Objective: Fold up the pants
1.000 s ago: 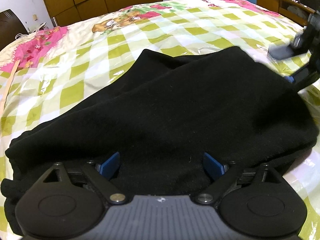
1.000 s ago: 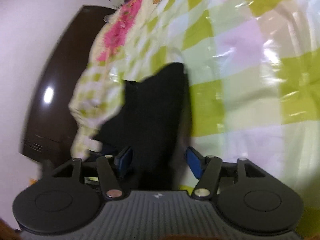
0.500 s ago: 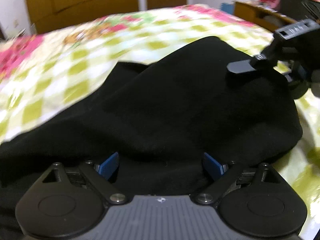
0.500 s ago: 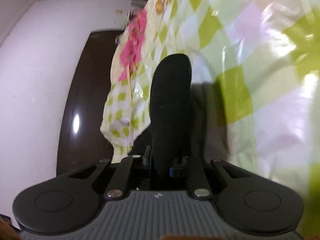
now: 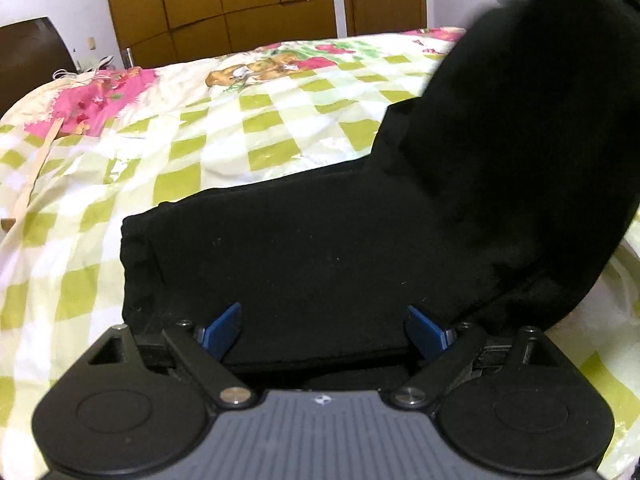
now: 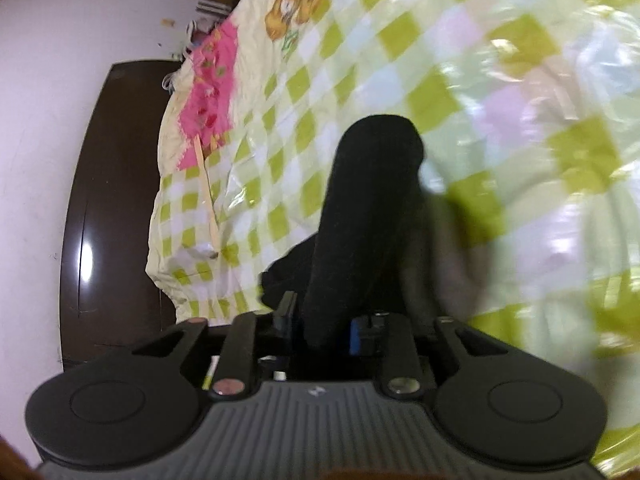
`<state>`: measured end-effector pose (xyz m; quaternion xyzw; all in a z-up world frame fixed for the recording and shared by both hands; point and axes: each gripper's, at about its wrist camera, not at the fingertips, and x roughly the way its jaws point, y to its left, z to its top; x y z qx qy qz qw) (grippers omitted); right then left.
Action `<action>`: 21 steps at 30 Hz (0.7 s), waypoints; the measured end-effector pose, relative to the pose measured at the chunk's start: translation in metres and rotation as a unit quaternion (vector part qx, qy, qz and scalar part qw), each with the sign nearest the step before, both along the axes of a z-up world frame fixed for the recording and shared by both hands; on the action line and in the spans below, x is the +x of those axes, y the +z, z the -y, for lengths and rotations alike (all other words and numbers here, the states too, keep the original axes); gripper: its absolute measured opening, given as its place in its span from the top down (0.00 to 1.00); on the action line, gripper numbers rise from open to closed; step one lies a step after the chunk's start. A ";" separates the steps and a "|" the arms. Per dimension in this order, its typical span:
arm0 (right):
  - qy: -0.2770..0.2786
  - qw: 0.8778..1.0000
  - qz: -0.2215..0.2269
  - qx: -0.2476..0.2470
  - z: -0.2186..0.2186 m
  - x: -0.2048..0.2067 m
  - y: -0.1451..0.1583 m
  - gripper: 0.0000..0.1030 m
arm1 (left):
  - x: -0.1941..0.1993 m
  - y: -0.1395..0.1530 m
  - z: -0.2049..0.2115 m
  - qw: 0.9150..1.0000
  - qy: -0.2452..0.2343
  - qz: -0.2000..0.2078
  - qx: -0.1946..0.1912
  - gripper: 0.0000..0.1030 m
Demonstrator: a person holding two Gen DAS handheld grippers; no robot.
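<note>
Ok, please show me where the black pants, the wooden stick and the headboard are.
black pants (image 5: 320,248), left wrist view, flat middle.
wooden stick (image 6: 208,196), right wrist view, mid shaft.
headboard (image 6: 112,200), right wrist view, glossy face.

A bed (image 5: 280,120) carries everything here, spread with a glossy sheet (image 6: 500,92) in green, white and pale-pink checks, with a cartoon bear print (image 5: 256,74) toward the far side and a pink patch (image 5: 100,100) at its left corner. Black pants (image 5: 320,248) lie across the near part, one end flat on the checks, the other end lifted off the sheet at the right. A thin wooden stick (image 5: 34,172) rests along the left edge.
</note>
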<state>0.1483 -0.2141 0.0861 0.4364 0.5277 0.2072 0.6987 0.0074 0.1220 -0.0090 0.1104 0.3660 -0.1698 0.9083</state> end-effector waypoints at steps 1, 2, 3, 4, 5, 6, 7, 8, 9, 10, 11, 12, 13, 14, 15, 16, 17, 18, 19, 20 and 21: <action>0.000 1.000 -0.002 0.009 -0.016 0.006 0.004 0.62 | -0.001 0.000 0.000 1.000 0.001 0.002 -0.005 0.03; 0.004 1.000 -0.003 0.020 -0.026 0.007 0.004 0.52 | -0.002 0.000 -0.002 1.000 0.003 0.003 -0.013 0.03; 0.015 1.000 0.002 0.025 -0.043 0.014 0.004 0.46 | -0.005 0.001 -0.003 1.000 0.003 0.005 -0.020 0.03; 0.033 0.999 0.015 0.026 -0.063 0.020 0.006 0.46 | -0.007 0.002 -0.006 1.000 0.002 0.006 -0.027 0.03; 0.056 0.998 0.029 0.026 -0.086 0.027 0.007 0.46 | -0.011 0.003 -0.008 0.999 0.001 0.006 -0.033 0.03; 0.078 0.996 0.037 0.029 -0.106 0.034 0.004 0.46 | -0.016 0.005 -0.010 0.999 0.000 0.006 -0.038 0.03; 0.097 0.994 0.040 0.037 -0.126 0.039 0.002 0.46 | -0.020 0.009 -0.013 0.999 0.000 0.005 -0.045 0.03; 0.121 0.991 0.040 0.046 -0.143 0.042 -0.002 0.47 | -0.025 0.008 -0.014 0.999 -0.001 0.002 -0.041 0.04; 0.143 0.988 0.039 0.048 -0.155 0.043 -0.005 0.47 | -0.032 0.008 -0.016 0.999 -0.002 0.000 -0.033 0.04; 0.158 0.985 0.043 0.046 -0.164 0.042 -0.005 0.47 | -0.041 0.008 -0.020 0.999 0.000 -0.002 -0.032 0.04; 0.173 0.982 0.060 0.039 -0.168 0.042 -0.002 0.47 | -0.048 0.008 -0.025 0.999 0.001 -0.011 -0.042 0.04; 0.186 0.979 0.087 0.019 -0.168 0.041 0.003 0.47 | -0.053 0.008 -0.029 0.998 0.004 -0.022 -0.052 0.04; 0.198 0.972 0.123 -0.017 -0.166 0.041 0.011 0.47 | -0.058 0.009 -0.034 0.998 0.009 -0.028 -0.058 0.04; 0.207 0.962 0.167 -0.062 -0.161 0.042 0.020 0.47 | -0.063 0.011 -0.039 0.997 0.015 -0.033 -0.063 0.04; 0.218 0.947 0.212 -0.105 -0.157 0.043 0.025 0.46 | -0.067 0.013 -0.043 0.997 0.022 -0.036 -0.066 0.04; 0.233 0.930 0.247 -0.141 -0.153 0.044 0.027 0.45 | -0.070 0.016 -0.046 0.996 0.032 -0.036 -0.072 0.04; 0.254 0.910 0.276 -0.178 -0.150 0.049 0.027 0.39 | -0.071 0.021 -0.050 0.995 0.042 -0.035 -0.085 0.04; 0.275 0.896 0.290 -0.195 -0.148 0.053 0.024 0.36 | -0.071 0.025 -0.054 0.993 0.052 -0.035 -0.101 0.04; 0.300 0.883 0.296 -0.206 -0.145 0.061 0.018 0.36 | -0.067 0.030 -0.058 0.990 0.065 -0.034 -0.123 0.04; 0.319 0.876 0.294 -0.210 -0.145 0.067 0.014 0.36 | -0.066 0.034 -0.060 0.987 0.073 -0.033 -0.140 0.04; 0.342 0.868 0.288 -0.213 -0.146 0.076 0.007 0.36 | -0.063 0.038 -0.060 0.983 0.081 -0.030 -0.159 0.04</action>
